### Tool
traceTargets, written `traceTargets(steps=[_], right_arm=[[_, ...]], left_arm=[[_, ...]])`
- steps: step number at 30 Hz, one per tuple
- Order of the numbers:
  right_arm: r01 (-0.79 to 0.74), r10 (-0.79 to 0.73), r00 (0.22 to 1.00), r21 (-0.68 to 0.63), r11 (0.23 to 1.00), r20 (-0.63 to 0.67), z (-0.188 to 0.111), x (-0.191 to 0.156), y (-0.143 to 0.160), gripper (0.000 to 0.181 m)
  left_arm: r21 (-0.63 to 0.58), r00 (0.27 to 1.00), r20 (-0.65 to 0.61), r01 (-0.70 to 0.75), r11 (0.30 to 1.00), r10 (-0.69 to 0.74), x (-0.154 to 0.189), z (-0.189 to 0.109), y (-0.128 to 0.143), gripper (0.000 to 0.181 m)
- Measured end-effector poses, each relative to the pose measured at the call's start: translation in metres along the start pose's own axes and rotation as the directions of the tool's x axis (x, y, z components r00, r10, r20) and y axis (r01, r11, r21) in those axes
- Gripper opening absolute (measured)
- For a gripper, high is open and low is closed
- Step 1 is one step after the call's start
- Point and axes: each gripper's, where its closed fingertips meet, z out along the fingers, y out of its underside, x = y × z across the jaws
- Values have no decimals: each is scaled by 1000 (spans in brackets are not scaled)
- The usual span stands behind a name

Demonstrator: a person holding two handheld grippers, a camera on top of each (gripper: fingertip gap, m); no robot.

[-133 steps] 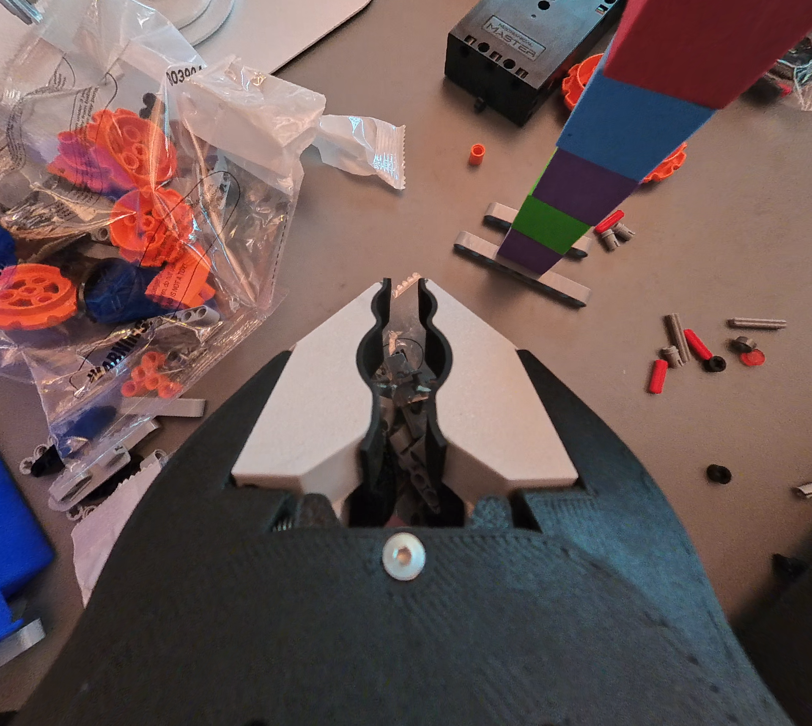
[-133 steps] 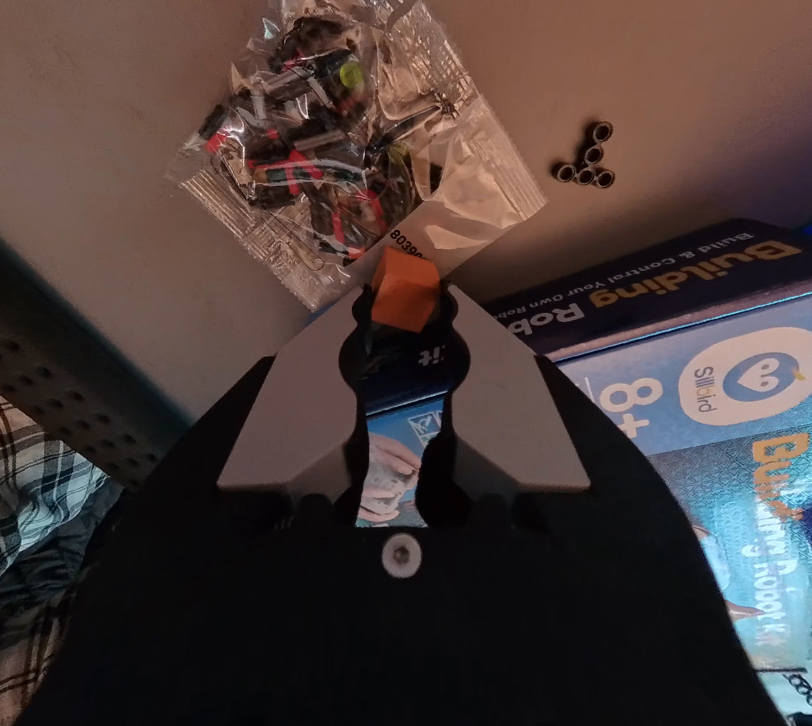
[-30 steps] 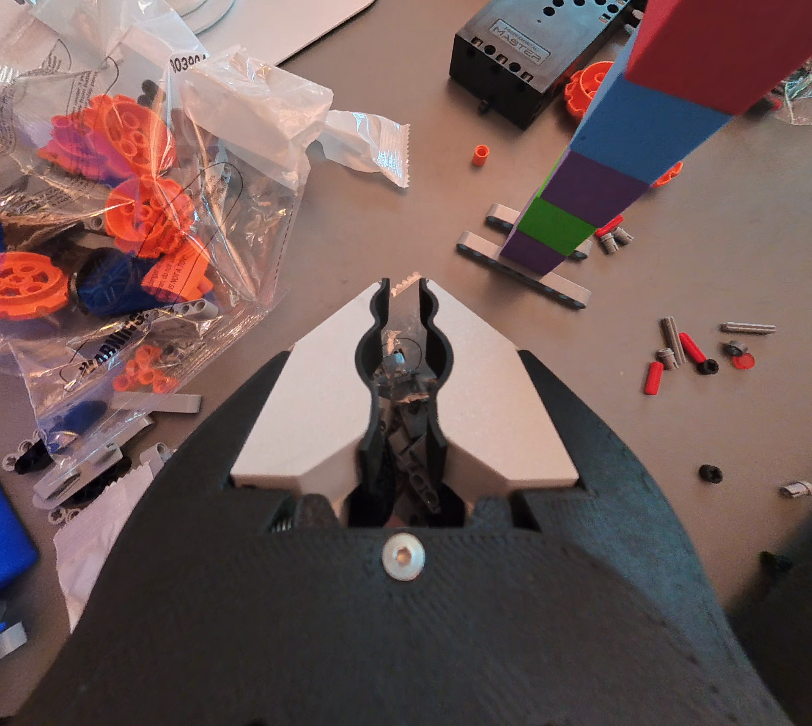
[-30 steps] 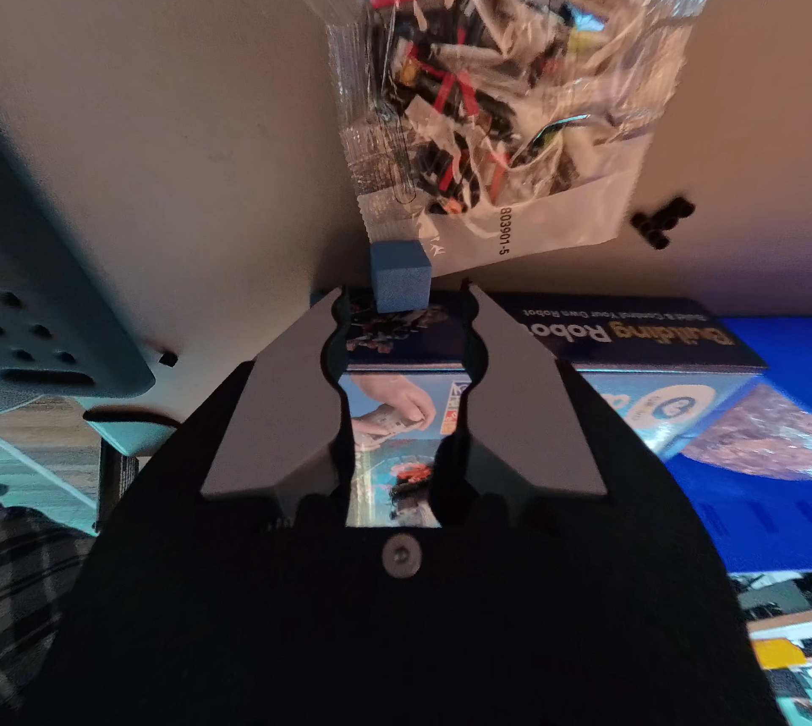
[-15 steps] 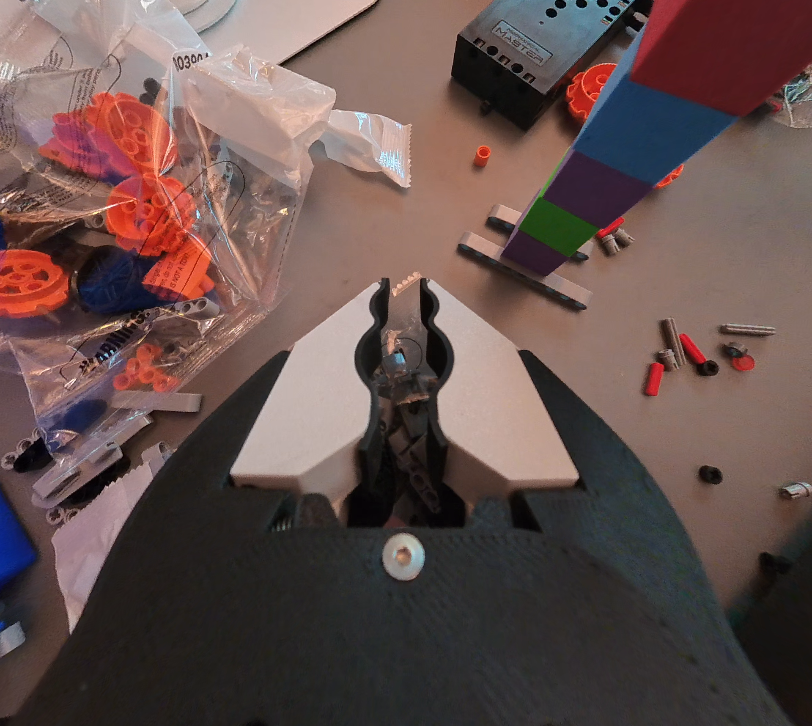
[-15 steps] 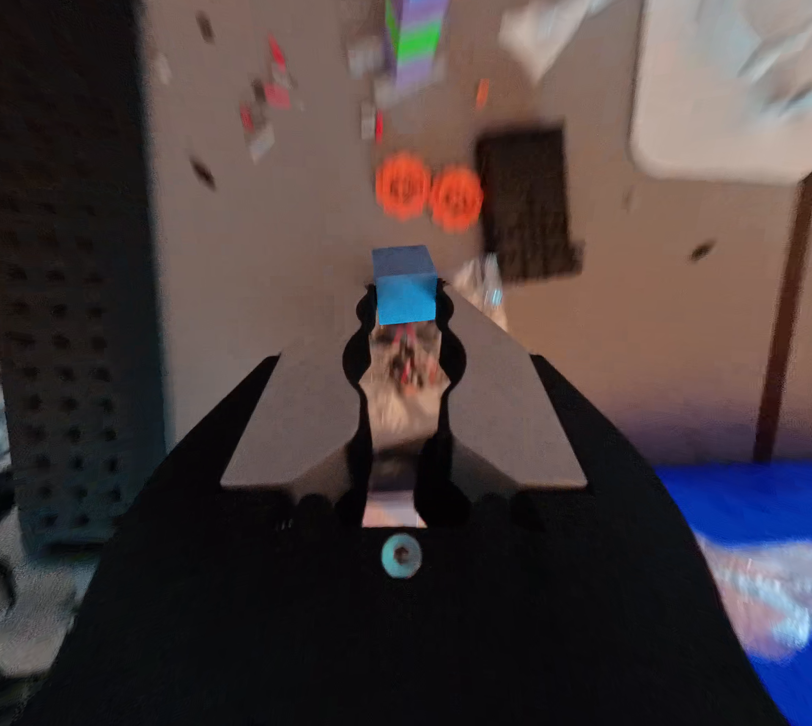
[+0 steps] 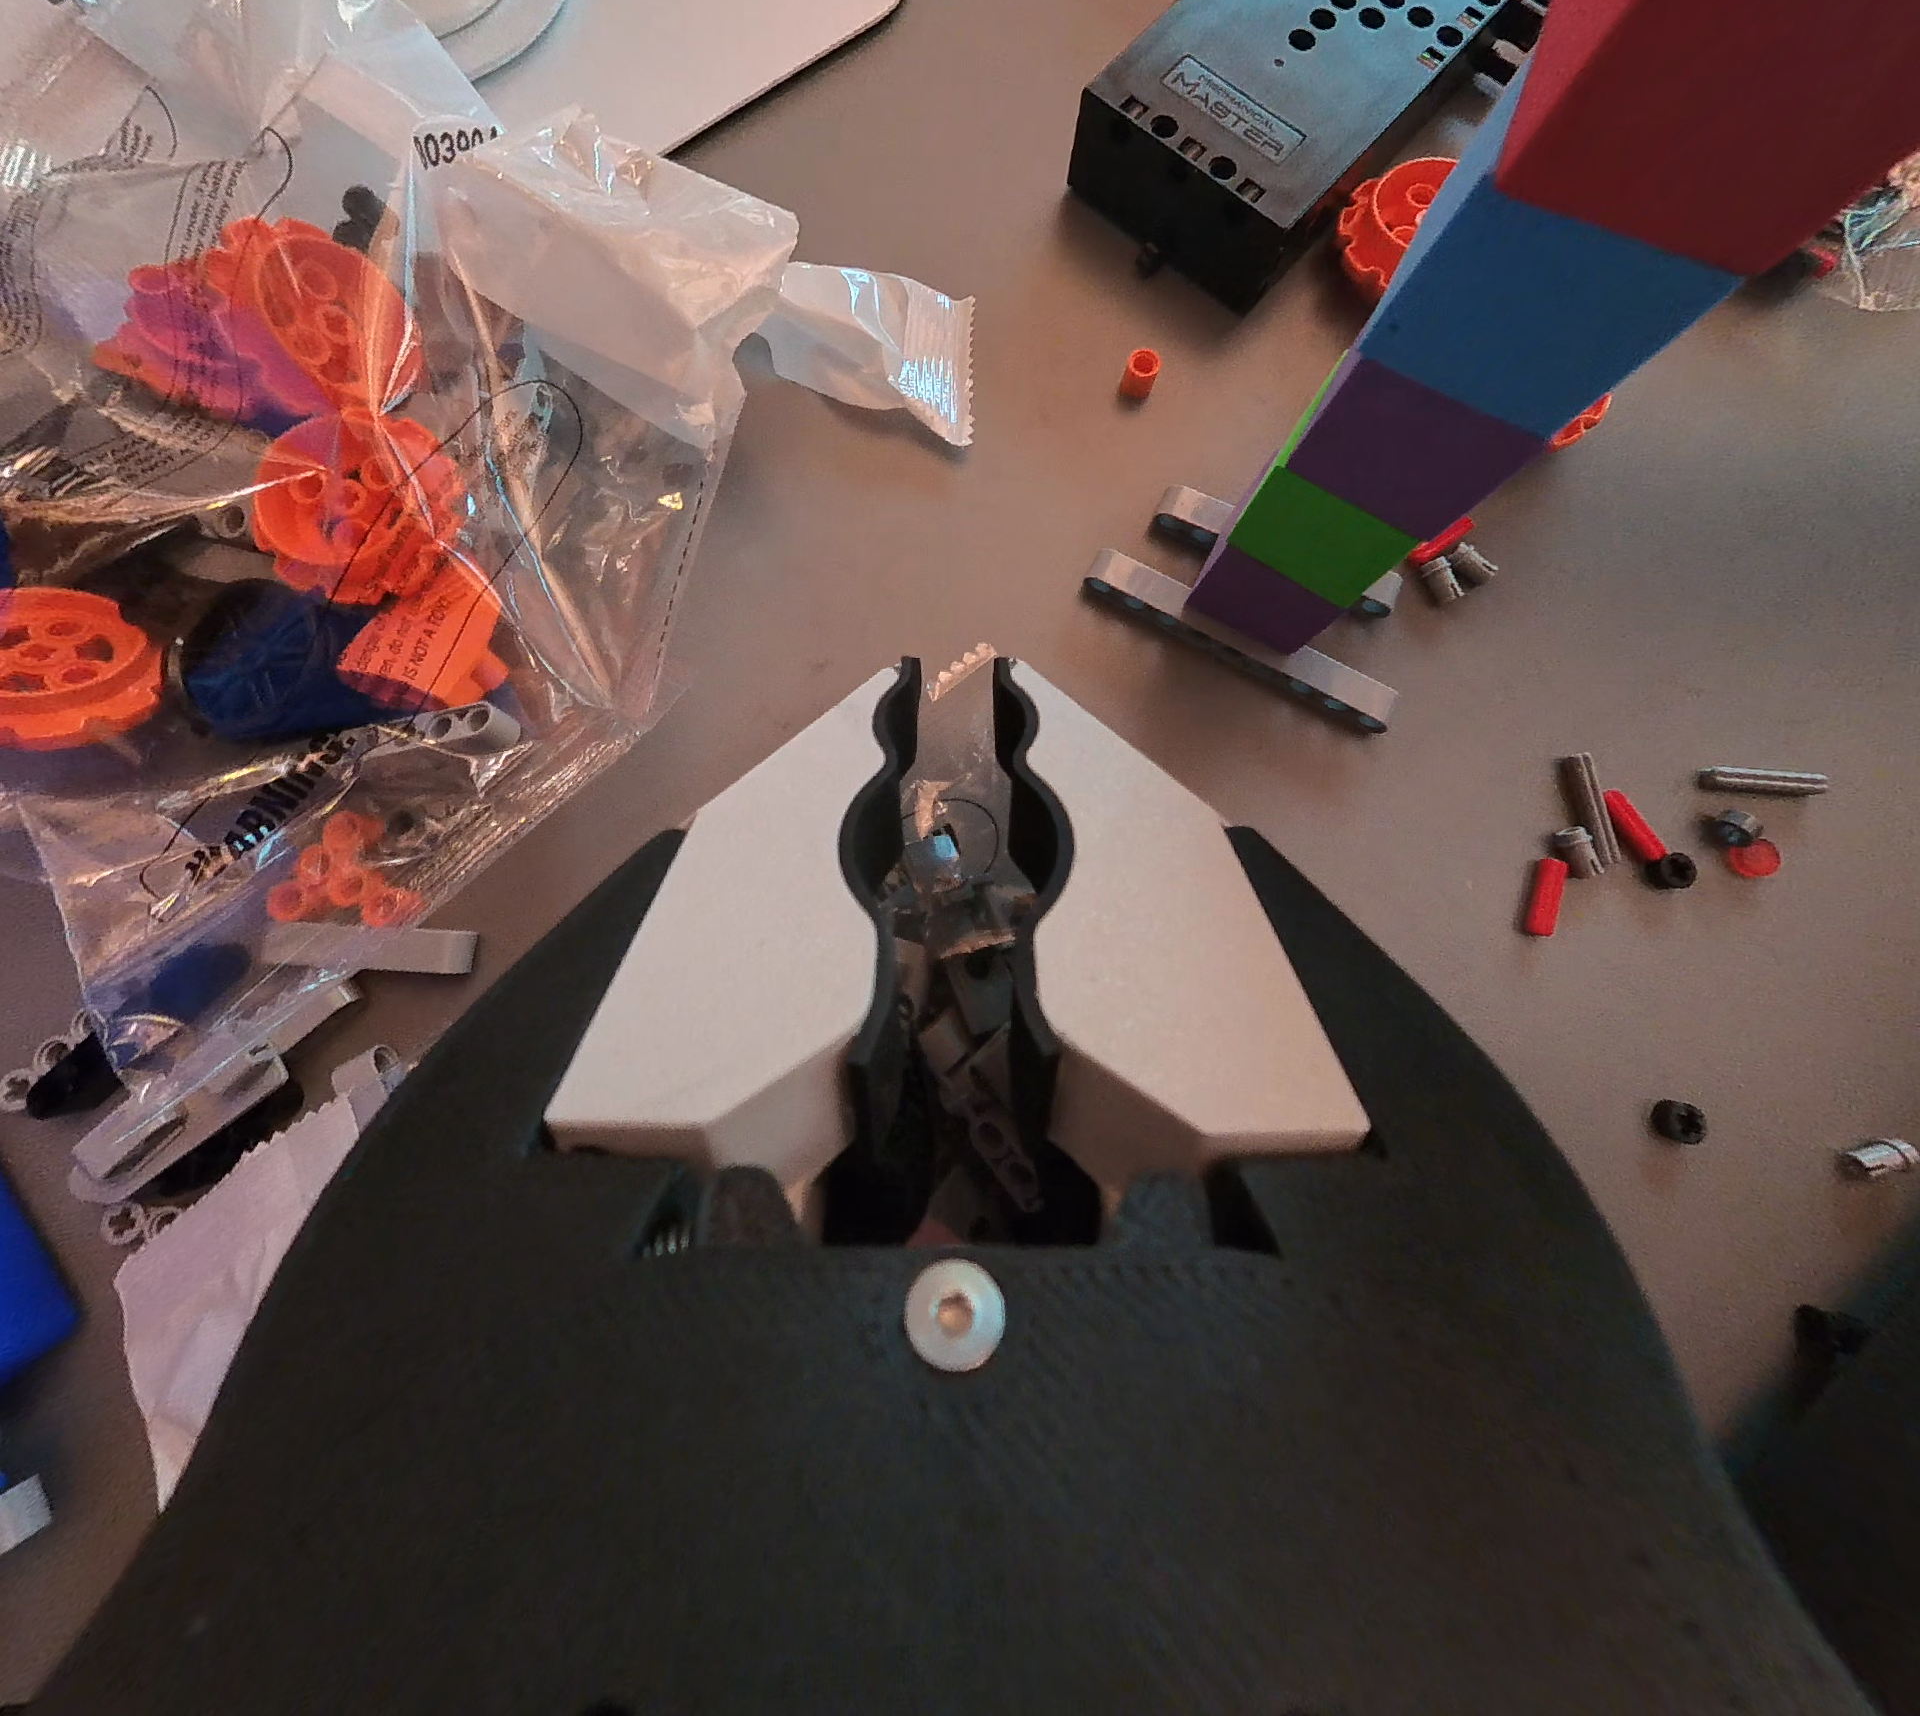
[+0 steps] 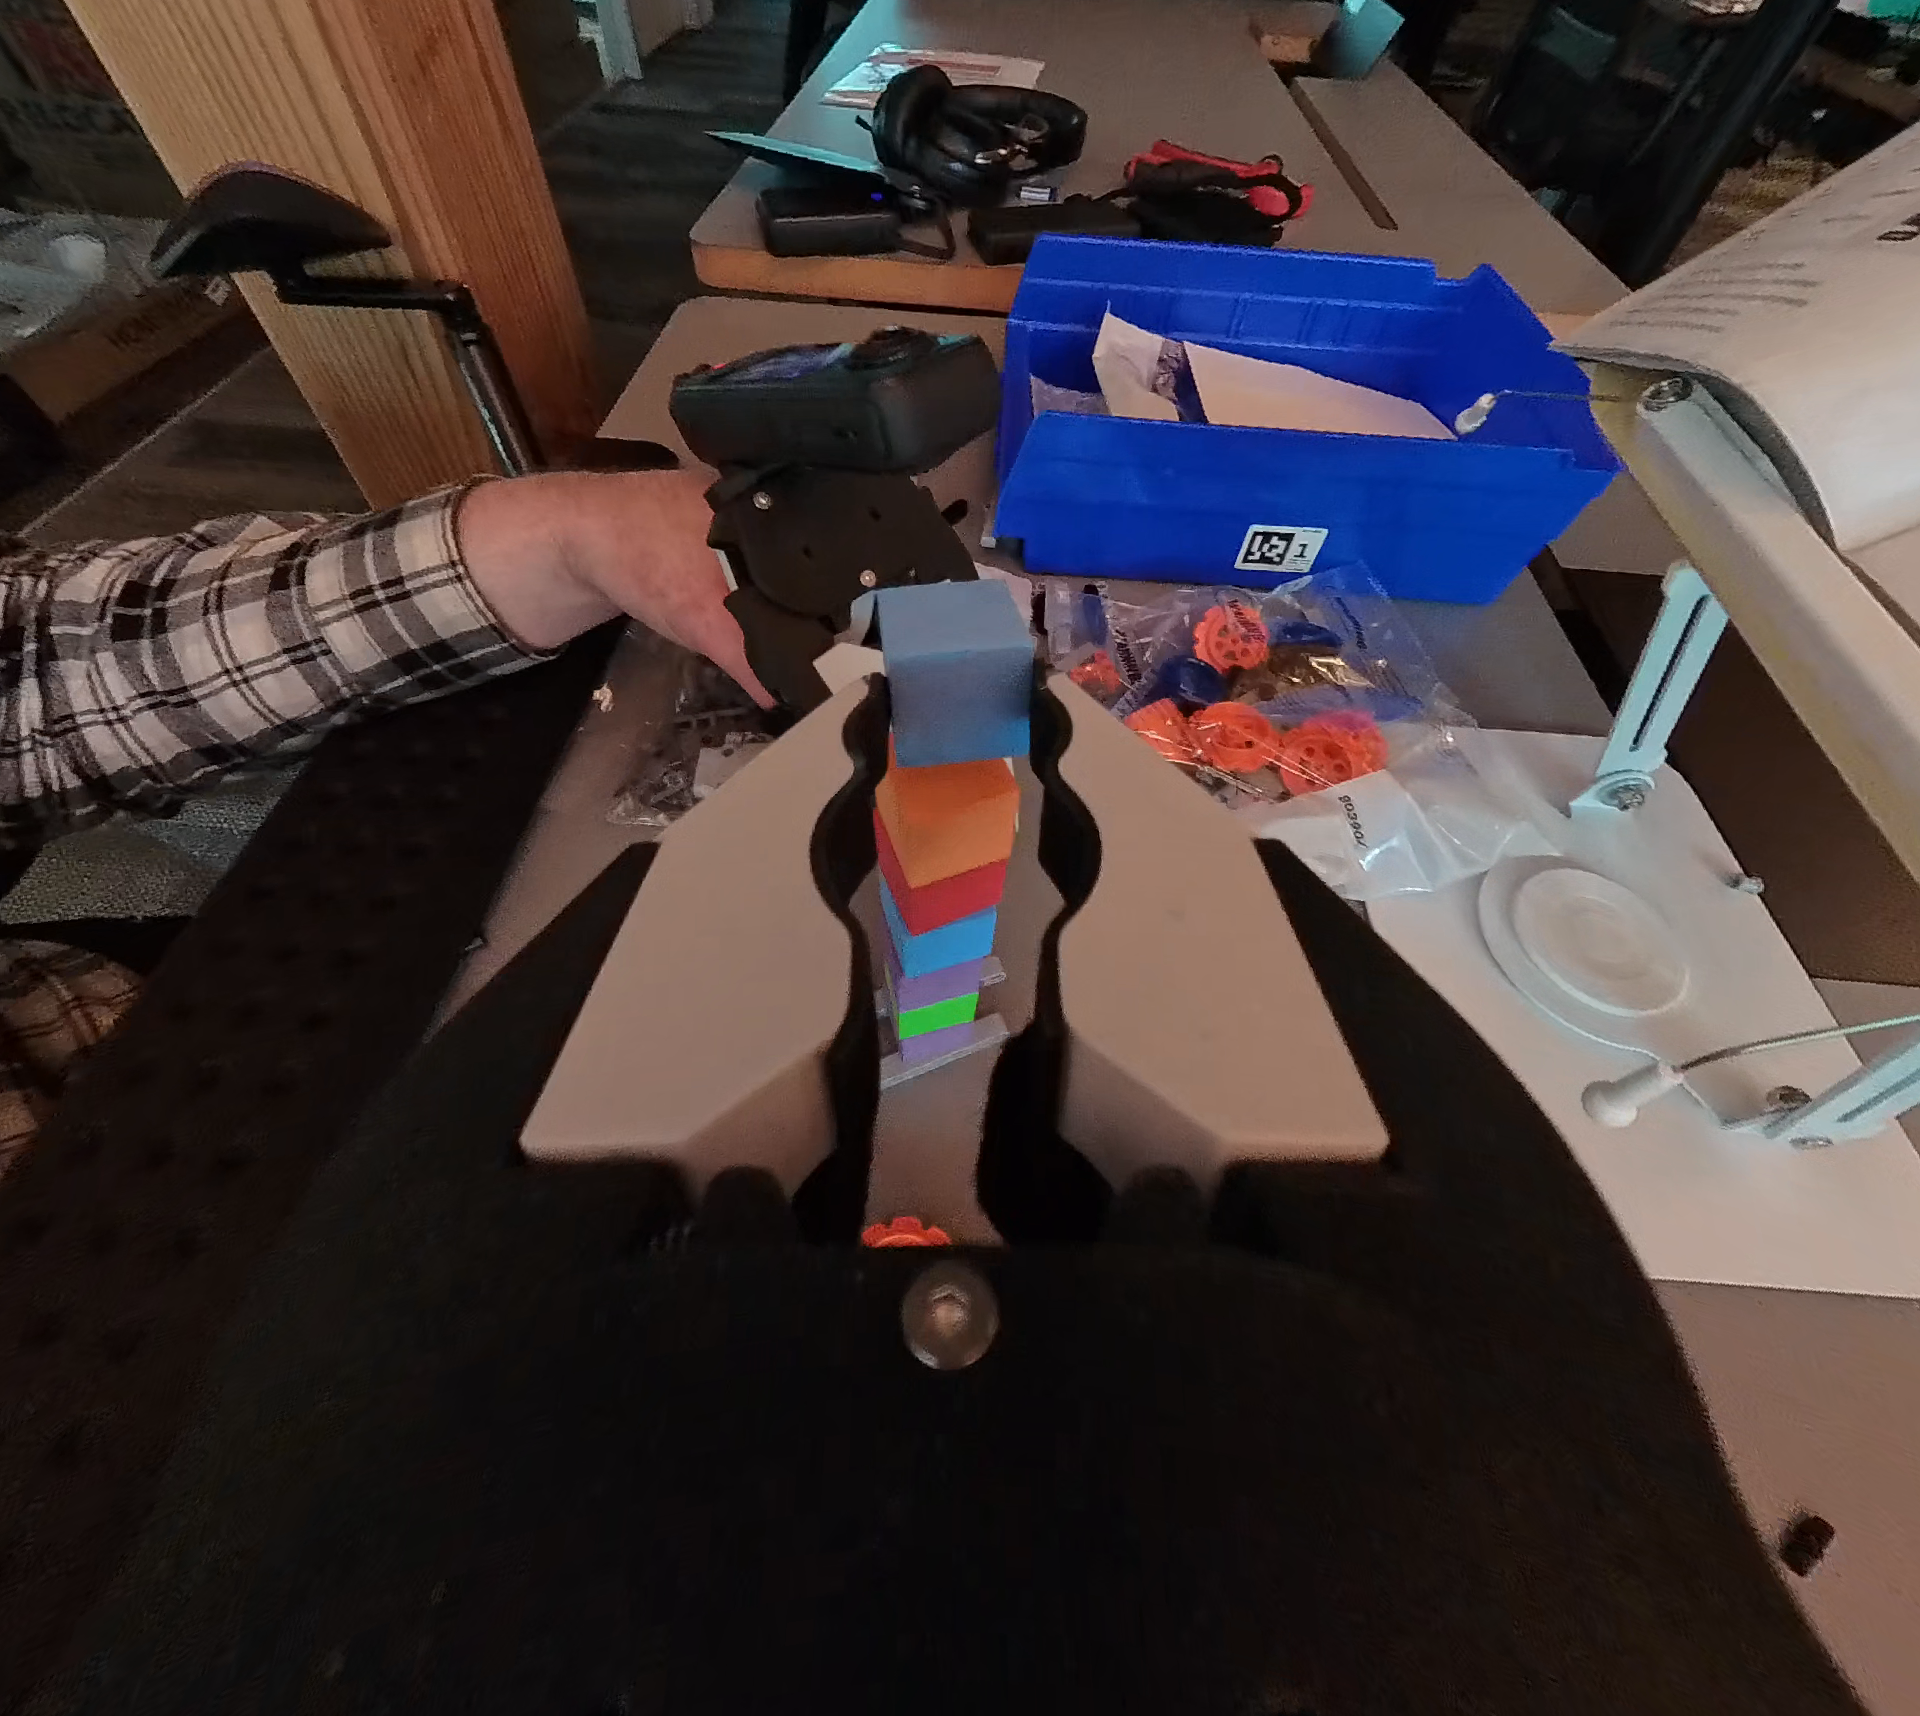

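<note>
– Blue cube [image 8: 951,664], where is it?
– Pinched at the tips of the right gripper [image 8: 954,684], pads pressed on its two sides. It sits directly over the orange top block of the tall stack of coloured cubes [image 8: 940,887]. I cannot tell whether it touches.
– Stack location?
– Middle of the grey table [image 7: 1039,471], well in from the edges that show. Its base rests across two flat grey perforated beams [image 7: 1236,658].
– Left gripper [image 7: 956,669]?
– Closed down on a small clear plastic bag of grey parts [image 7: 951,866], low over the table, near the stack's base. A person's hand [image 8: 613,565] holds it.
– Around it?
– Big clear bag of orange wheels [image 7: 312,419] toward the left edge, black perforated box [image 7: 1299,77] beyond the stack, loose red and grey pins [image 7: 1621,825] to the right. Blue plastic bin [image 8: 1299,471] at the far edge.
– Risks?
– My read: the stack is tall, narrow and on thin beams, so it looks tippy. A cube set off-centre, or a sideways nudge from the fingers as they spread, could topple it. A tug on the small bag could knock the beams.
</note>
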Motion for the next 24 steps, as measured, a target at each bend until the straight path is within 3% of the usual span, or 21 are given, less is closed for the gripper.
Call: traceTargets(steps=[7, 24], right_arm=[[-54, 46, 996, 101, 993, 75, -2, -2, 2, 25], [-51, 34, 991, 123, 991, 131, 4, -1, 13, 26]], left_arm=[[-2, 1000, 1, -1, 1000, 1, 0, 0, 0, 13], [0, 1000, 0, 1, 1000, -1, 0, 0, 0, 13]])
